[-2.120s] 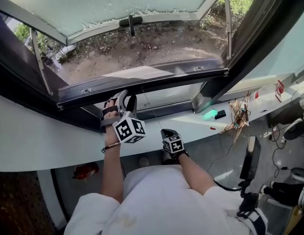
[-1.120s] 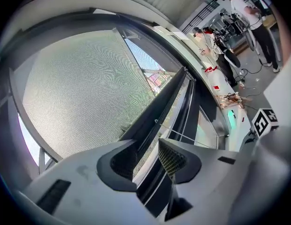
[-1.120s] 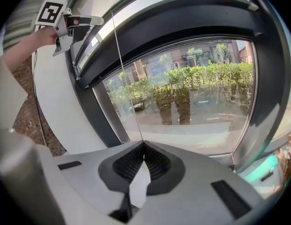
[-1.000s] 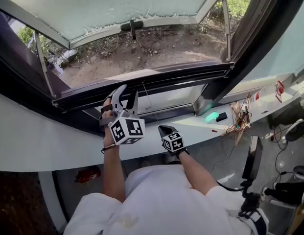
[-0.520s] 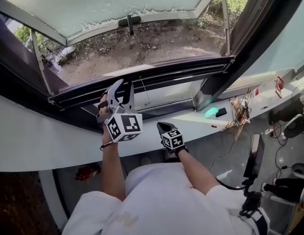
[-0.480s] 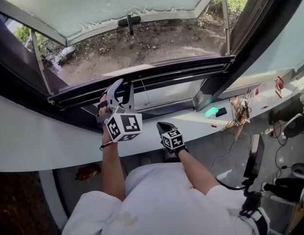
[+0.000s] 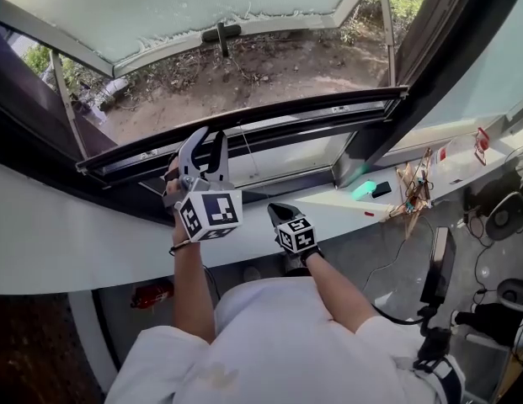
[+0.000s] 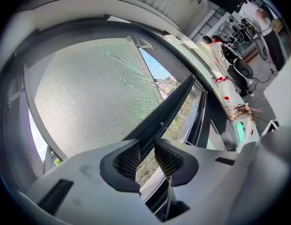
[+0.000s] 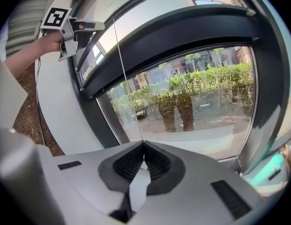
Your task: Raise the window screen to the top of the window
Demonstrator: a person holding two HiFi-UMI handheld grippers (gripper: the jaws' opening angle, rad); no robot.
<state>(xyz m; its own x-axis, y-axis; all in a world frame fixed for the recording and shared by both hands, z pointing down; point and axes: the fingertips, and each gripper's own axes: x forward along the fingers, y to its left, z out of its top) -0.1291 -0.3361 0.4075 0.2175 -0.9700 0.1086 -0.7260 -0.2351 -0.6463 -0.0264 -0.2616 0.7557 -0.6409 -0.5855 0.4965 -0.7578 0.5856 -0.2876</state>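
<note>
My left tongs (image 7: 206,137), jaws just closing, grip the dark screen bar (image 7: 269,118); right tongs (image 7: 278,209) pinch a thin white cord (image 9: 124,78).

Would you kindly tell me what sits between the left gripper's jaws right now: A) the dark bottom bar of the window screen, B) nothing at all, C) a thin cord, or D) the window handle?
A: the left gripper has just been closing its jaws, and the left gripper view shows the screen's dark bottom bar running between its pads. The thin cord runs into the shut right gripper instead.
</note>
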